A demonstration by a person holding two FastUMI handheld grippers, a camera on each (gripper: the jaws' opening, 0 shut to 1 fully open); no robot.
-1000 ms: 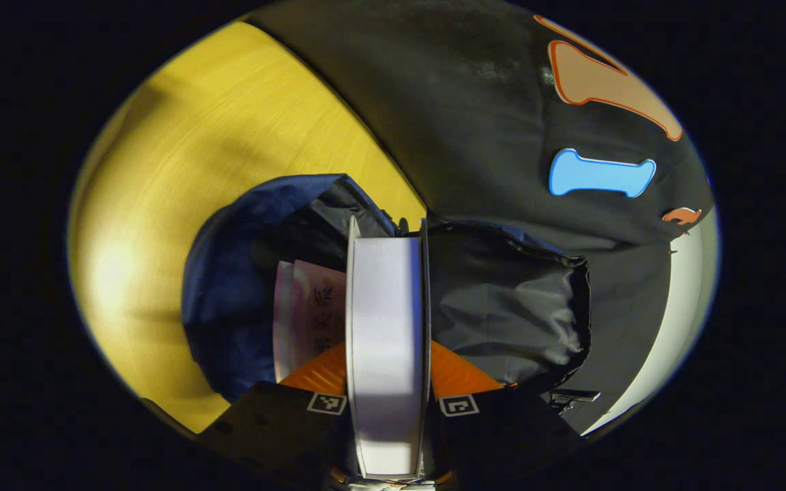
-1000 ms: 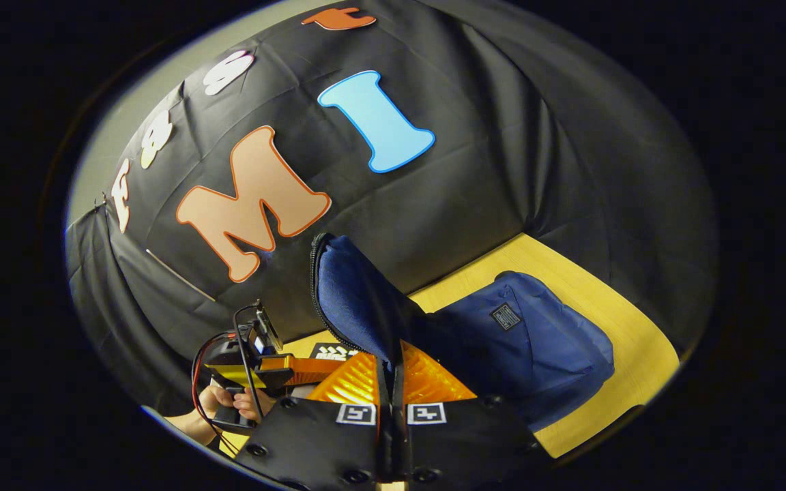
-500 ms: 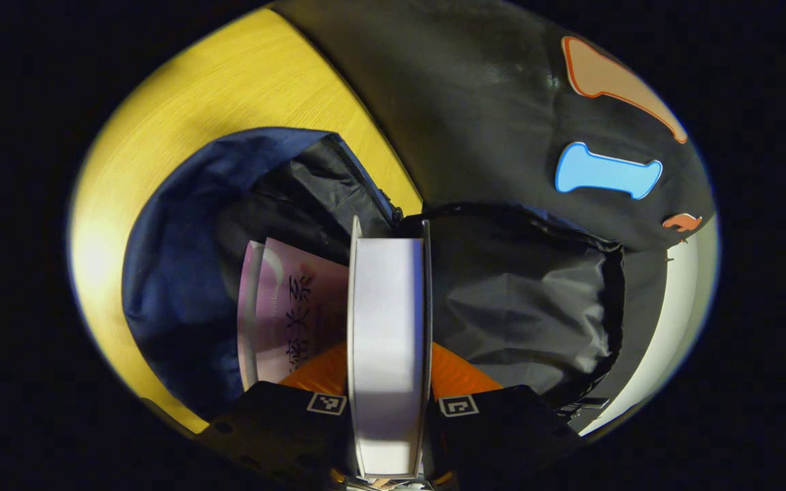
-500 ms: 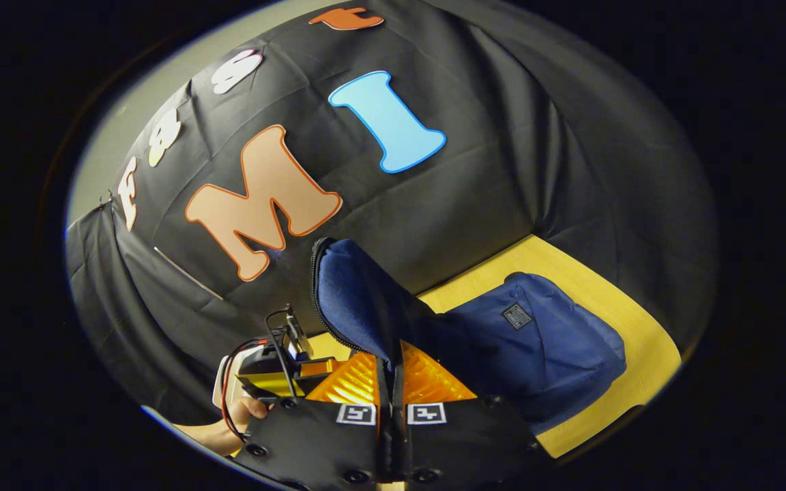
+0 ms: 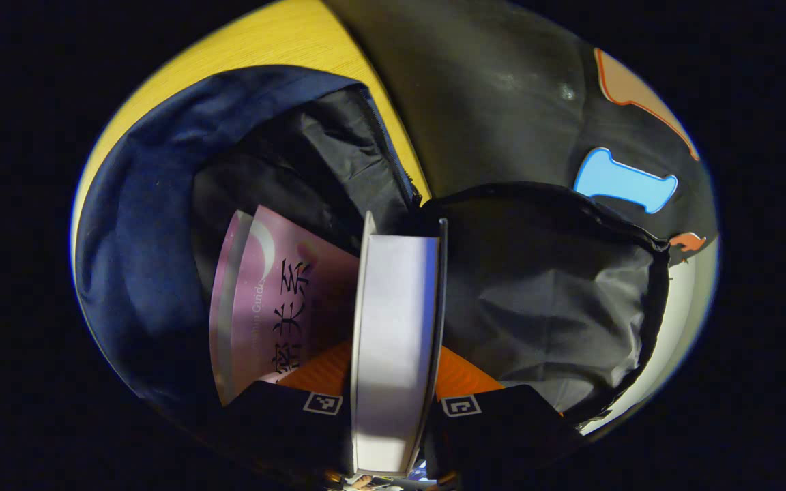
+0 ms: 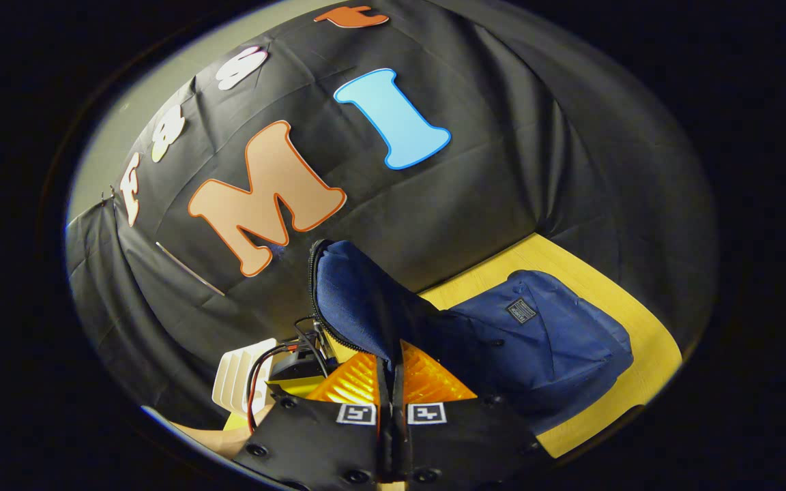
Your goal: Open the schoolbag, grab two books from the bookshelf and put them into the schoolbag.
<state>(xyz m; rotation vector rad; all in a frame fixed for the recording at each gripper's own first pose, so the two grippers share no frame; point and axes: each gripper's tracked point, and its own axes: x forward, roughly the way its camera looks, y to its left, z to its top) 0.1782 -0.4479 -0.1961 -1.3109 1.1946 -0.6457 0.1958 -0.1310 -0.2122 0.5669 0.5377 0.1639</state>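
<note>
left gripper view looks straight down into the open mouth of the schoolbag [image 5: 140,225], and the left gripper [image 5: 393,402] is clamped on a white book [image 5: 393,327], one finger pressing each cover, page edges facing the camera. the book's long axis runs forward along the fingers, so its far end points into the dark lining of the bag; its leading edge sits at about the zipper line, between the blue front panel and the raised flap [image 5: 557,293]. i judge the coming move to be a plain push along that axis, then a release once the book is seated.

just beside it, on the side toward the yellow table [image 5: 277,41], a purple book [image 5: 277,300] already lies inside the bag, its cover facing the white one's. that makes two books counted: one in, one on the way in.

right gripper view shows the right gripper [image 6: 393,389] closed on the rim of the blue flap [image 6: 359,300], holding it upright so the mouth stays wide. the bag's body [image 6: 536,341] lies on the table toward the far edge by the booth wall. the left gripper [image 6: 297,361] appears low beside the flap; it is the nearer tool to the opening. one schoolbag, two grippers.
</note>
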